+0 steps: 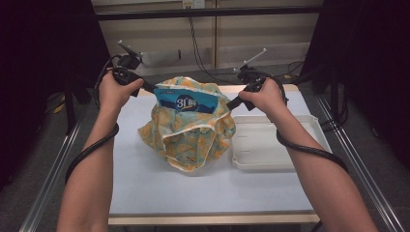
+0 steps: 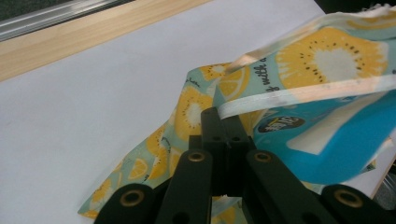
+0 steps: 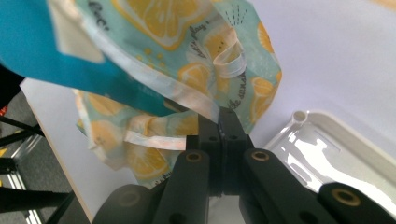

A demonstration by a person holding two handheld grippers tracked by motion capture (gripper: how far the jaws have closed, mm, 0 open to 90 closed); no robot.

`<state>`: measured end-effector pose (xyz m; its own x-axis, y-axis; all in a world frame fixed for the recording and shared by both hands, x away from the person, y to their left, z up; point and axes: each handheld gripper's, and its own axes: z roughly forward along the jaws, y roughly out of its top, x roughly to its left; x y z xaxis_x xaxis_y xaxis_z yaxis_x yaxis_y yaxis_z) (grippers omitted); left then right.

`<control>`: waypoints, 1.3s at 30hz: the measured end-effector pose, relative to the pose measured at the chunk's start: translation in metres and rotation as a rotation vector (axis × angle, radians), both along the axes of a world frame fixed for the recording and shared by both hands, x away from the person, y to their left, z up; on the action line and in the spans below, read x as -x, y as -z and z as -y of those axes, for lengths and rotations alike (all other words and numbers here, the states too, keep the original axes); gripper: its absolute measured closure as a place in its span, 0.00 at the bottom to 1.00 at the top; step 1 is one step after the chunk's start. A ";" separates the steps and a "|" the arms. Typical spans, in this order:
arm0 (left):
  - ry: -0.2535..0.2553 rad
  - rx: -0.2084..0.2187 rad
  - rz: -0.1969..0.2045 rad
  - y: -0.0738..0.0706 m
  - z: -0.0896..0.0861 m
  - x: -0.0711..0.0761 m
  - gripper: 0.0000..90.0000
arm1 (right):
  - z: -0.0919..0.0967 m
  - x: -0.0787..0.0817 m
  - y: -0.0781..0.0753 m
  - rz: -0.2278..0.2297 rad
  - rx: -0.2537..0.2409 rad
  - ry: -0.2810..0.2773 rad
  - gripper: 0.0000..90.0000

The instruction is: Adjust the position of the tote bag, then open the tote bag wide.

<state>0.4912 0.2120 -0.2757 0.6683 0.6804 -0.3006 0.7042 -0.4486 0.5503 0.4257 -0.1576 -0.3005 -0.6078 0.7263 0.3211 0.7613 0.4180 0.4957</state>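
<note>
1. Two bare forearms come up from the near edge of the high view, each with a black cable looped around it, and they spread apart toward the far half of the table.
2. The left hand (image 1: 115, 89) wraps the left gripper (image 1: 153, 89), which slants inward and down to the bag's left rim. In the left gripper view its jaws are pressed together on the white hem of the cloth bag (image 2: 322, 60).
3. The right hand (image 1: 265, 96) holds the right gripper (image 1: 231, 104) in a mirrored slant. In the right gripper view its jaws are clamped on the hem at the opposite side of the bag's mouth.
4. The cloth bag (image 1: 191, 133), teal with yellow citrus slices, sits on the white table top (image 1: 145, 183) between the grippers, its mouth pulled open. A blue packet (image 1: 186, 102) stands in it, the top sticking out.
5. A white tray (image 1: 275, 145) lies on the table just beside the bag, at its right.
6. The table top has a pale wooden edge. Metal rails run along both sides of it.
7. Beyond the far edge are beige wall panels, hanging black cables, and dark curtains on either side.
</note>
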 end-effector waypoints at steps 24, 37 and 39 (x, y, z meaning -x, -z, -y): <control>-0.048 -0.010 -0.071 0.048 -0.012 -0.004 1.00 | -0.001 0.000 0.042 -0.066 0.004 -0.022 1.00; -0.057 -0.024 -0.051 0.065 -0.011 -0.010 1.00 | 0.001 -0.011 0.055 -0.059 -0.005 0.002 0.99; -0.058 -0.018 -0.052 0.067 -0.012 -0.011 1.00 | 0.001 -0.012 0.057 -0.057 -0.005 0.001 0.99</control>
<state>0.5021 0.2236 -0.3426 0.6112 0.7234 -0.3211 0.7569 -0.4159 0.5041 0.4374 -0.1588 -0.3579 -0.5878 0.7251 0.3588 0.7887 0.4147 0.4538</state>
